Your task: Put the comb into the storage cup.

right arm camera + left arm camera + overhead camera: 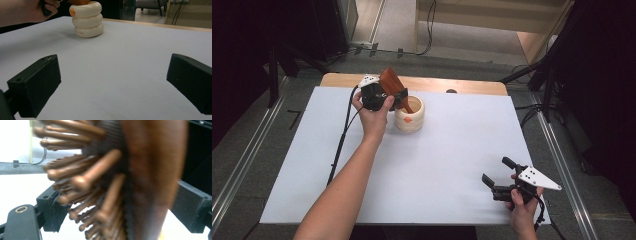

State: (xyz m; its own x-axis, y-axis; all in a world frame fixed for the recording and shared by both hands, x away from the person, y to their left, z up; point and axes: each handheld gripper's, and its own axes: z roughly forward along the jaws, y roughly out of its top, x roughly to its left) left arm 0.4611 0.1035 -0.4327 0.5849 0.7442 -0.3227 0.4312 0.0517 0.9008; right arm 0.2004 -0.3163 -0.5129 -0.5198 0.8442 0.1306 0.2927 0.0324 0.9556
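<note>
A white sheet covers the table, leaving a strip of bare wood along the far edge; grey floor with metal rails runs down both sides, and dark stands crowd the far corners. Most of the sheet lies bare between the two hands.

Near the far edge, left of centre, stands a cream ribbed holder. A brown wooden hairbrush sits with its handle down inside the holder and its head tilted up toward the far left. The left claw is at the brush just above the holder's rim. In the left gripper view the brush's head and pins lie between the two black jaws, which stand apart with a gap visible at each side, so they do not seem to press on it.

The right claw rests near the table's near right corner, well apart from the holder, its jaws spread wide with nothing between them and open sheet ahead.
</note>
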